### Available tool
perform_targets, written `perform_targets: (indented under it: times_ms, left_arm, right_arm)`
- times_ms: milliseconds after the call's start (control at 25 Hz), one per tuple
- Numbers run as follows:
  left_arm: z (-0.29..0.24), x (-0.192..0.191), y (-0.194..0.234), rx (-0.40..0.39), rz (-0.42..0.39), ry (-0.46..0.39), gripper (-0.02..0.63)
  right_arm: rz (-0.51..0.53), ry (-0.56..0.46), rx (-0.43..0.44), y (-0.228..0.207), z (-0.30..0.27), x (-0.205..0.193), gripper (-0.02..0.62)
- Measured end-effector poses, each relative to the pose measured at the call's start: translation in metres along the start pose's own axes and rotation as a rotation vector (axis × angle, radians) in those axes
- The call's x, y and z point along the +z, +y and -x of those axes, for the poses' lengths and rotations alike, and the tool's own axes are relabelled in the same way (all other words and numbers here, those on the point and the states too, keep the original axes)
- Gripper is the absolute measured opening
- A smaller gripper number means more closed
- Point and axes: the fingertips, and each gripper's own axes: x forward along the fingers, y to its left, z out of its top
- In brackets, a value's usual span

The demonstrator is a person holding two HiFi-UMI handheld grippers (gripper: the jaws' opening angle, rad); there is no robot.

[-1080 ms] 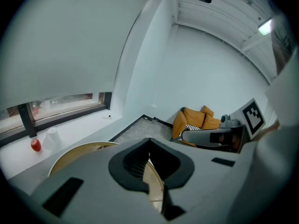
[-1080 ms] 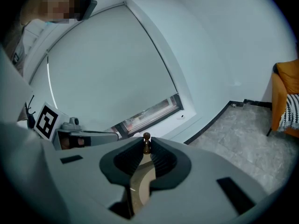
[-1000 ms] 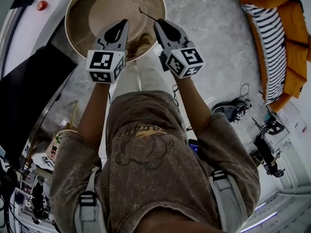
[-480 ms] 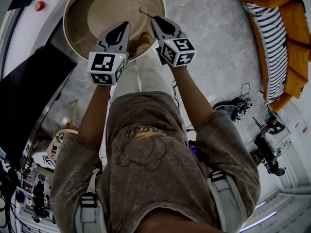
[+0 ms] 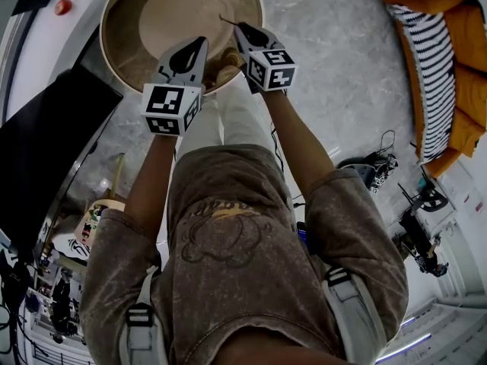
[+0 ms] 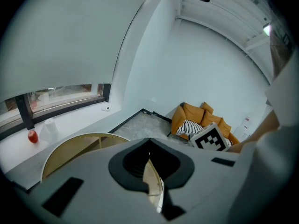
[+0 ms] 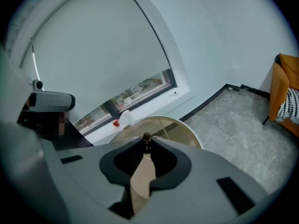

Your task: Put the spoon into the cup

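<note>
Step in hand, as judged: carrying, with the insertion not yet begun. Both tools are held over the near edge of the round wooden table point(image 5: 122, 6).

Right gripper point(image 5: 242, 29): fingers drawn together and clamped on a thin dark stem, taken to be the spoon point(image 5: 228, 22). The stem sticks out past the tips towards the table's centre. In the right gripper view only its small dark end point(image 7: 146, 138) shows at the tips, so the bowl end cannot be checked.

Left gripper point(image 5: 202, 42): fingers together, nothing between them, touching nothing. It sits beside the right one above the same edge of the table.

Cup: not made out on the table in any view; the part beneath the grippers is hidden.

Next move, as judged: locate the cup, bring the spoon above its mouth, lower it in, then part the right fingers
</note>
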Motion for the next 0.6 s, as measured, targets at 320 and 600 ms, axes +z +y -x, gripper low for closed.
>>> perform_targets:
  times_ms: [320,600]
  left_arm:
    - [-0.002,-0.01,0.001,-0.003,0.004,0.025,0.017]
    - [-0.007,-0.016,0.001,-0.006,0.018,0.04,0.017]
  right_arm:
    - [-0.033,0.033,-0.019,-0.012,-0.019,-0.013,0.061]
    - [-0.042,0.078,-0.033,-0.022,-0.031,-0.028,0.061]
